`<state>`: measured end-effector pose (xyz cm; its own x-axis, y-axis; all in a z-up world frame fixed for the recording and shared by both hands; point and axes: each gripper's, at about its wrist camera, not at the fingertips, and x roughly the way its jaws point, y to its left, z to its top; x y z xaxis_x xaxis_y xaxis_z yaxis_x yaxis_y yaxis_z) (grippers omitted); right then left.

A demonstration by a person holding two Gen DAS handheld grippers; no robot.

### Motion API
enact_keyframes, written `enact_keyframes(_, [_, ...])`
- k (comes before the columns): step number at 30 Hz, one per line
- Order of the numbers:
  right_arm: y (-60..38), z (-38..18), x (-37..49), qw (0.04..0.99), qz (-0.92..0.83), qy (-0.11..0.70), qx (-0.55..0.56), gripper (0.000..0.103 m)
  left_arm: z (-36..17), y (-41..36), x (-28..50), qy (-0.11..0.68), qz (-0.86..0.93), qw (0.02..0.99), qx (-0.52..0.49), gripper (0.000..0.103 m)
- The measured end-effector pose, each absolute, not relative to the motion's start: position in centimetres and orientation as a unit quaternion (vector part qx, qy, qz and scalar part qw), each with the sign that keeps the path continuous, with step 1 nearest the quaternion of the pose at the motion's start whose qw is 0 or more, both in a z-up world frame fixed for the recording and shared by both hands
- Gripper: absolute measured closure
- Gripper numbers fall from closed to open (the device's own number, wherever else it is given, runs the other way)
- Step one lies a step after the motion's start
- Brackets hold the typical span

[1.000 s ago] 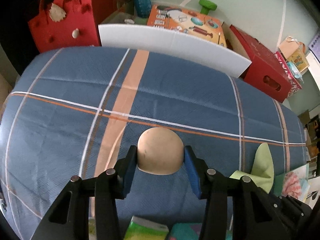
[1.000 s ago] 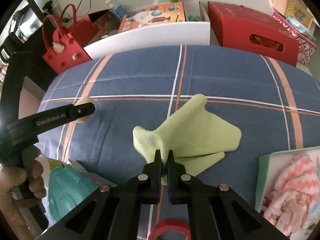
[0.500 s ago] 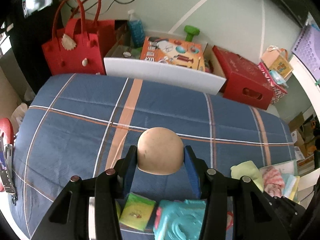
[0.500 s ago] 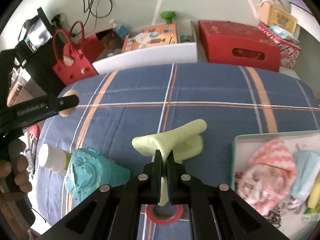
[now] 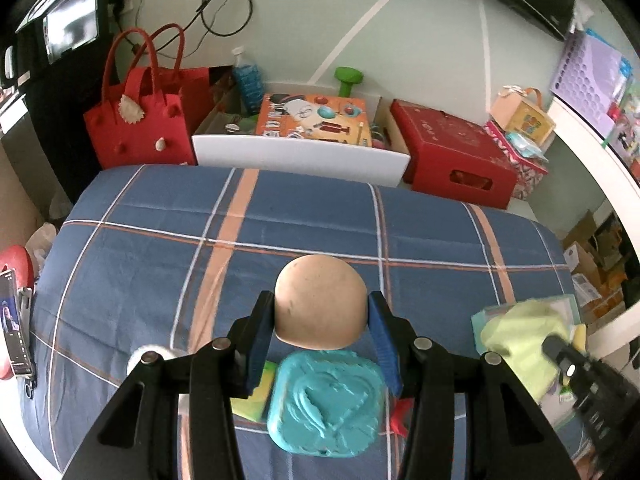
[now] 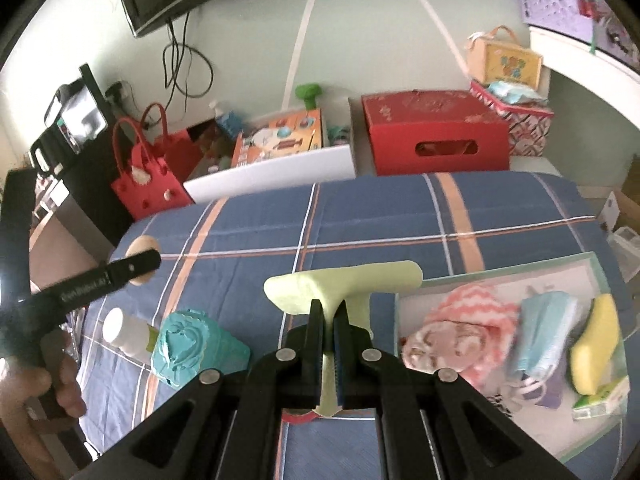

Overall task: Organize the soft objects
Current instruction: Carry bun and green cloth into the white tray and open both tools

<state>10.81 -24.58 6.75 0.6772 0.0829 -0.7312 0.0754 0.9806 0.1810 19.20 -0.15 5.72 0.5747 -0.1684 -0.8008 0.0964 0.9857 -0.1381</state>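
Beyond blue plaid bedspread (image 5: 320, 208), red boxes (image 5: 456, 156) line pale wall (image 5: 420, 40)

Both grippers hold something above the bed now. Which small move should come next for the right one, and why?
Probably carry the right gripper a little to the right and open it over the tray. It is shut on the green cloth, which hangs clear of the bedspread, and the tray already holds other soft items, such as the pink knit piece.
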Motion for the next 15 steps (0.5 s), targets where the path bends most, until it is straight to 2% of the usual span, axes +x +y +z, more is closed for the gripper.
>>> enact_keyframes(8, [-26.5,7.3,9.8,0.915,-0.011,0.389,0.108,0.098,4.0,-2.1,16.5,0.472,-0.093,0.877,-0.021,0.055])
enact_keyframes(15, [-29.4,7.7,8.8,0.917,-0.044,0.374,0.128,0.098,4.5,-3.7,16.2,0.46,-0.109,0.881,-0.006,0.055])
